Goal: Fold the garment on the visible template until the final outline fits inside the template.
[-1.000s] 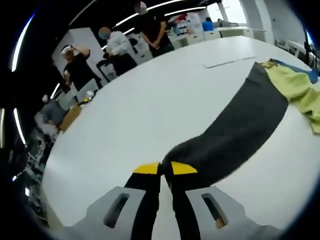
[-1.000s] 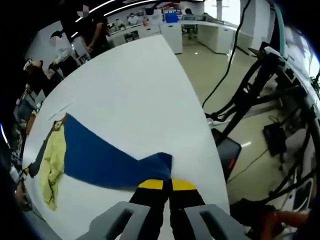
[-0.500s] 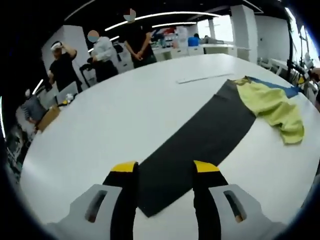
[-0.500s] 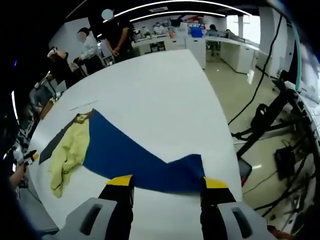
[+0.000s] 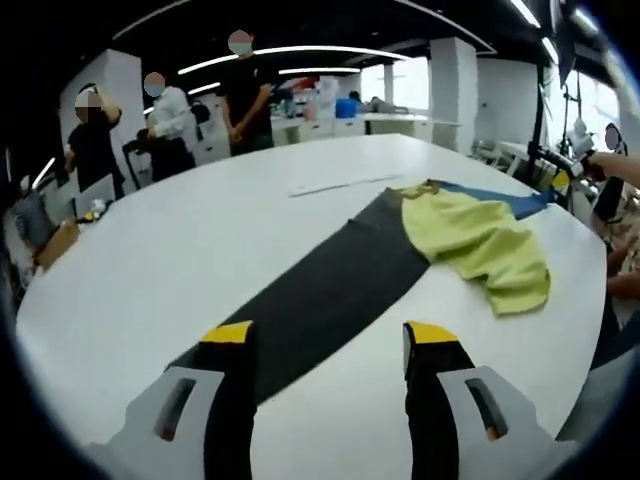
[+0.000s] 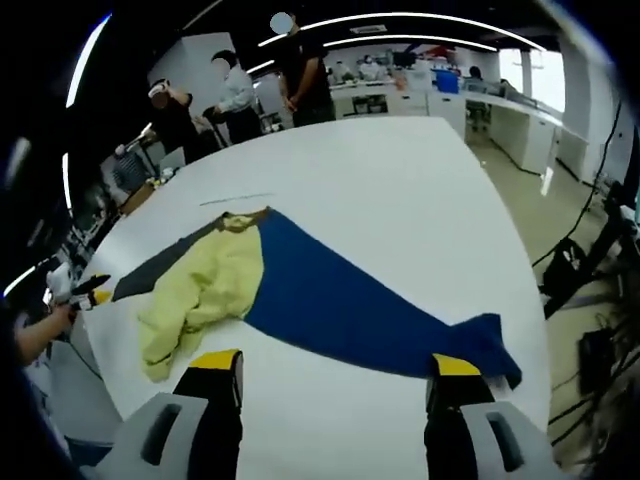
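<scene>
Both the left gripper [image 5: 325, 345] and right gripper [image 6: 335, 375] are gaping wide above a white table [image 5: 170, 240]. The garment [image 6: 300, 290] is lying ahead; people [image 5: 165, 120] are standing beyond.

The white tabletop [image 6: 400, 190] carries a garment [image 6: 300, 290] spread flat, with dark grey, yellow and blue parts, and a thin white strip [image 5: 335, 184] just beyond it.
</scene>
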The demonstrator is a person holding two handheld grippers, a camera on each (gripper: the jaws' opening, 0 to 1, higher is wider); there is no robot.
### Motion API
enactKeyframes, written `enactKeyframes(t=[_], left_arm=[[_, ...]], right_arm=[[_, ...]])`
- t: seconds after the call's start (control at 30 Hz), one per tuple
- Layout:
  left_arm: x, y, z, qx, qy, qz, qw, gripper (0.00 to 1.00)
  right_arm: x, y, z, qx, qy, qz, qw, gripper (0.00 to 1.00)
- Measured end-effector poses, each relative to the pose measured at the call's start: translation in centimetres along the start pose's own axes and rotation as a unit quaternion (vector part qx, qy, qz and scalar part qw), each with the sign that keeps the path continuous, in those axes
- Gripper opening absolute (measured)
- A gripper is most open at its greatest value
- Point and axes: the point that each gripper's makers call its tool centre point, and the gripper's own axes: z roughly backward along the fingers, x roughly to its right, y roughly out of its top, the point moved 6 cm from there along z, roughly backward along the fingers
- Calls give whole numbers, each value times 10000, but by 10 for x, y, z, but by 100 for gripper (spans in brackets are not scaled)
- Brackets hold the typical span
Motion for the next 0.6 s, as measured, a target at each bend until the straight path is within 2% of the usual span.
enactKeyframes(t=[0.13,0.37,0.43,0.5,0.6], left_arm=[[20,2,2,54,-226,-43,9997,55],[52,7,-1,218,-722,74,9971,55],[63,9,-3,225,-819,-18,9964,54],[72,11,-5,252,-901,22,9956,53],[85,11,-11,197,-1007,50,9947,53]], right_arm=[[-32,-7,-4,106,281,180,9994,71],[-73,-23,-15,166,554,314,9978,70],[-84,-27,-20,200,668,327,9970,68],[-90,-29,-24,200,725,393,9964,66],[-100,-36,-31,216,618,610,9960,61]])
